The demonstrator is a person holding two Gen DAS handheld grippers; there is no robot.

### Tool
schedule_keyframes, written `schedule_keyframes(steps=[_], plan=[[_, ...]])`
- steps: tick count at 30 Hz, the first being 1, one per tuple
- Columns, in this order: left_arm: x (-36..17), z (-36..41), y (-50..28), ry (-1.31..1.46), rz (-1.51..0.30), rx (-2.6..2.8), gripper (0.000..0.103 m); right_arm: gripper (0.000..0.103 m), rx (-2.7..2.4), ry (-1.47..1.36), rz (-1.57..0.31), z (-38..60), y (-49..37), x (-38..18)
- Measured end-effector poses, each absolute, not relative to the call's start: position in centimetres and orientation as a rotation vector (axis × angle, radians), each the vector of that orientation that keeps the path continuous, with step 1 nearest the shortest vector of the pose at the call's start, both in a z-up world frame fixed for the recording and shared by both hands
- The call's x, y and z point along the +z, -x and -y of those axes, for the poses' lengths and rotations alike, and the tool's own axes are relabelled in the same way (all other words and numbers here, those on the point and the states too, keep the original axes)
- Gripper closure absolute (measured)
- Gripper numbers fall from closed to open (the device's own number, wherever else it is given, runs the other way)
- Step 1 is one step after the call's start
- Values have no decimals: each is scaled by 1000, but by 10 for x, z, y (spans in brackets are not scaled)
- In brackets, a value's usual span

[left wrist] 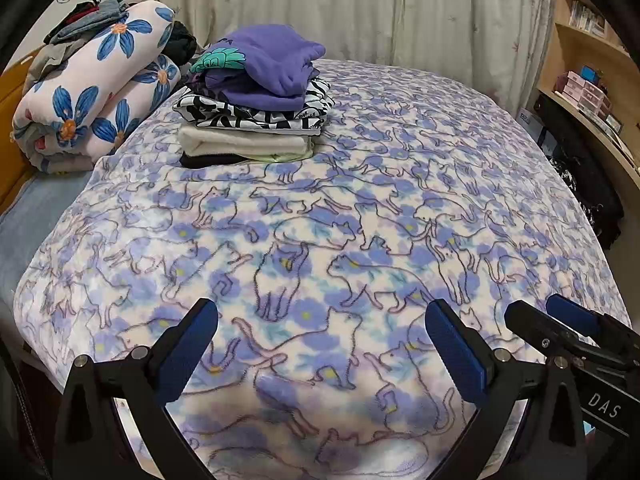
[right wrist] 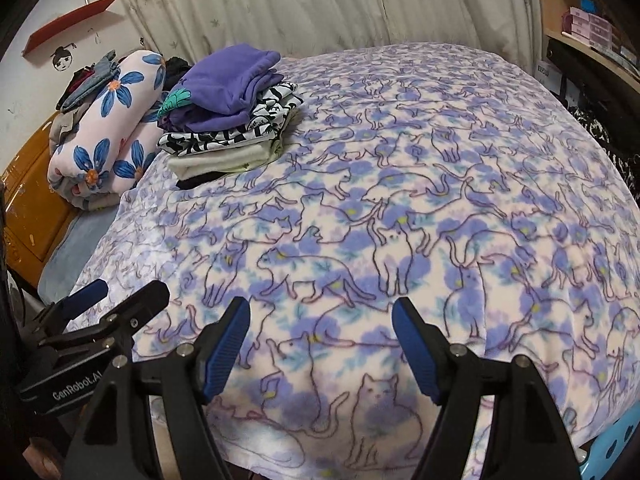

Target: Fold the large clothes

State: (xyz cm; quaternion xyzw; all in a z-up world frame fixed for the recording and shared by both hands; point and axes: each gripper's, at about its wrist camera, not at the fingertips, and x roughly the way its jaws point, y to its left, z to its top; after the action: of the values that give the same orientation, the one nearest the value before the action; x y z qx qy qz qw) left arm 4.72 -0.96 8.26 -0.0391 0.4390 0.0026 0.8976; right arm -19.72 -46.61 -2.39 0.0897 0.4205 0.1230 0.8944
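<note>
Fingers both grippers spread wide, empty, angled down over cat-print blanket.

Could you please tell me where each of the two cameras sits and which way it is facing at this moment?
Left wrist: on the left tool, angled down over the cat-print blanket toward the curtain; its open fingers show, with the right tool alongside.
Right wrist: on the right tool, facing likewise; its open fingers show, with the left tool alongside.
Shared: blanket, stack of folded clothes, rolled floral quilt, curtain.
</note>
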Motion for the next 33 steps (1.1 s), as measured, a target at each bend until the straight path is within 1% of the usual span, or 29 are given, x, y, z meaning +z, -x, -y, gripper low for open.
schedule_keyframes(steps=[33], plan=[[87,7,-51,88,-907,17,1,29,215,-207,-852,463,200,-21]])
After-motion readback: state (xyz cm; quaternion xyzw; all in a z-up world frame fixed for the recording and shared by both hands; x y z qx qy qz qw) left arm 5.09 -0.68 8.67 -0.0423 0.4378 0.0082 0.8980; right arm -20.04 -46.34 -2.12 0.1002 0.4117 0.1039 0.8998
